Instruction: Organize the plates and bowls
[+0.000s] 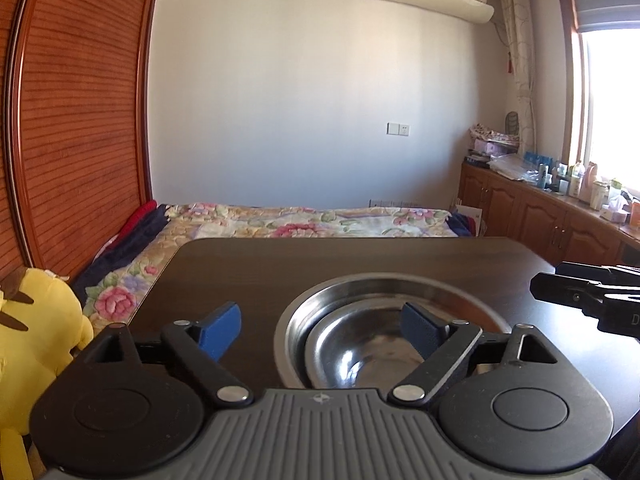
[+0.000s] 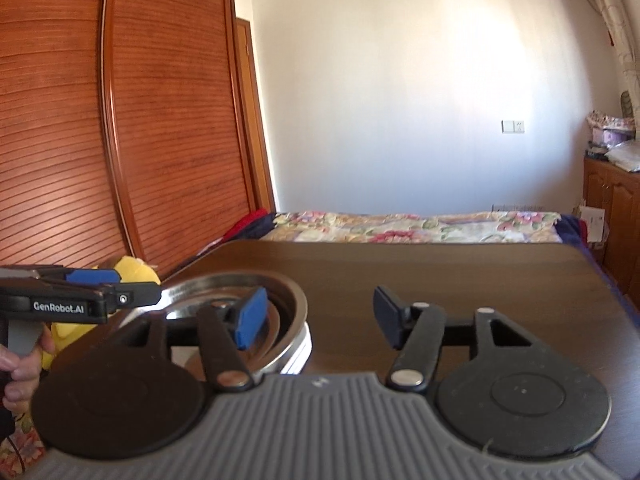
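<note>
A steel bowl (image 1: pixel 360 352) sits nested inside a wider steel plate (image 1: pixel 384 288) on the dark wooden table (image 1: pixel 248 264). My left gripper (image 1: pixel 322 330) is open and empty, low over the stack's near left rim, its right finger over the bowl. In the right wrist view the same stack (image 2: pixel 280 300) lies at the left. My right gripper (image 2: pixel 320 316) is open and empty over bare table just right of the stack, its left finger over the rim. The left gripper also shows at that view's left edge (image 2: pixel 132 298).
A bed with a floral cover (image 1: pixel 312 218) lies beyond the table's far edge. A yellow plush toy (image 1: pixel 36 332) sits left of the table. A wooden wardrobe (image 2: pixel 120 120) stands at the left, low cabinets with bottles (image 1: pixel 560 208) at the right.
</note>
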`<state>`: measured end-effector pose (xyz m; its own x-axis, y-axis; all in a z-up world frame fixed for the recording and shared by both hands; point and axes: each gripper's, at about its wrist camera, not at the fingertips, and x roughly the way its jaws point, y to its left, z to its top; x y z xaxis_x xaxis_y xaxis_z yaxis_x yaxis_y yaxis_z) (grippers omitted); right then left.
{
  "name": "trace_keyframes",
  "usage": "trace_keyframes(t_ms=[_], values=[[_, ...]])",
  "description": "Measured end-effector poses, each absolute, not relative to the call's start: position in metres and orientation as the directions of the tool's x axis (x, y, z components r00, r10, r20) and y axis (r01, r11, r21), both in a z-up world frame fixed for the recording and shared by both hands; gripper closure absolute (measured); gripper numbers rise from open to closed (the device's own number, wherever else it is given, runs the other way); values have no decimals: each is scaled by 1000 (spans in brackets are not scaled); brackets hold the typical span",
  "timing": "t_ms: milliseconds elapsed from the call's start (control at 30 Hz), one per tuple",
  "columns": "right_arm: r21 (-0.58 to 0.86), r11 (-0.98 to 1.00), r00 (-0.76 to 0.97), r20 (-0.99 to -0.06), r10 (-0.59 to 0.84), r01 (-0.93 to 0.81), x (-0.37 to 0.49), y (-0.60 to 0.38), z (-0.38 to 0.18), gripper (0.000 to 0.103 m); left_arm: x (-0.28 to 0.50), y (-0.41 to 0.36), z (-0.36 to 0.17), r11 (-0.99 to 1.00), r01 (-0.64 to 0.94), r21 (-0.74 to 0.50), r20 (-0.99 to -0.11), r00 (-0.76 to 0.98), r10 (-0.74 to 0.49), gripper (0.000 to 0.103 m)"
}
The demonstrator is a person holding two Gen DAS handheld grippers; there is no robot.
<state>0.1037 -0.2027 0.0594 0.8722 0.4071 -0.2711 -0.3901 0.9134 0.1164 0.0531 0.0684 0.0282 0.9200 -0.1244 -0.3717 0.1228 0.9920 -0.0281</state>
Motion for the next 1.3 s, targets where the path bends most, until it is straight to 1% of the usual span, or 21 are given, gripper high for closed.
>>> trace_keyframes(t_ms=[167, 267, 333, 400, 500, 567, 733, 900, 1033, 1300], values=[[104, 929, 893, -259, 369, -354, 94, -212, 68, 36, 43, 57, 38, 989, 144, -19, -356, 924, -142, 7], [102, 938, 903, -252, 348, -333, 89, -217, 71, 26, 37, 52, 42, 989, 146, -12, -350, 926, -141, 3], [100, 941, 909, -244, 338, -323, 85, -221, 72, 23, 34, 48, 45, 989, 145, -7, -347, 927, -139, 0], [101, 942, 911, -240, 335, -320, 81, -224, 73, 12, 30, 44, 48, 990, 144, -3, -345, 929, -136, 0], [98, 942, 914, -231, 334, -320, 77, -226, 74, 4, 27, 39, 49, 991, 136, 8, -348, 929, -125, 0], [92, 946, 917, -231, 325, -312, 75, -226, 75, 0, 25, 35, 49, 991, 135, 18, -353, 928, -120, 0], [81, 955, 924, -241, 297, -286, 71, -224, 74, 0, 17, 25, 47, 990, 138, 26, -348, 930, -121, 0], [71, 964, 926, -266, 266, -257, 69, -223, 72, 0, 16, 19, 39, 992, 127, 25, -366, 924, -109, 0], [72, 971, 936, -258, 240, -229, 63, -225, 69, 0, 17, 16, 30, 994, 107, 26, -393, 915, -88, 0], [43, 982, 945, -267, 189, -184, 56, -224, 67, 0, 12, 15, 28, 994, 89, 68, -394, 918, -56, 0]])
